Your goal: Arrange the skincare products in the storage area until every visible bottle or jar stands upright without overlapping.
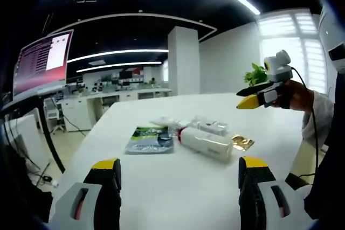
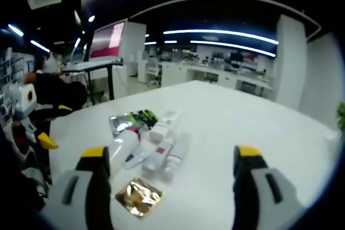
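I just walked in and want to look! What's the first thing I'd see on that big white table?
You'd spot a little heap of skincare products in the middle of the white table: a big white bottle lying on its side, with smaller white tubes jumbled beside it. A green and silver packet lies flat next to them, and a shiny gold sachet sits at the pile's edge. Two yellow-tipped grippers, left gripper and right gripper, wait wide open.
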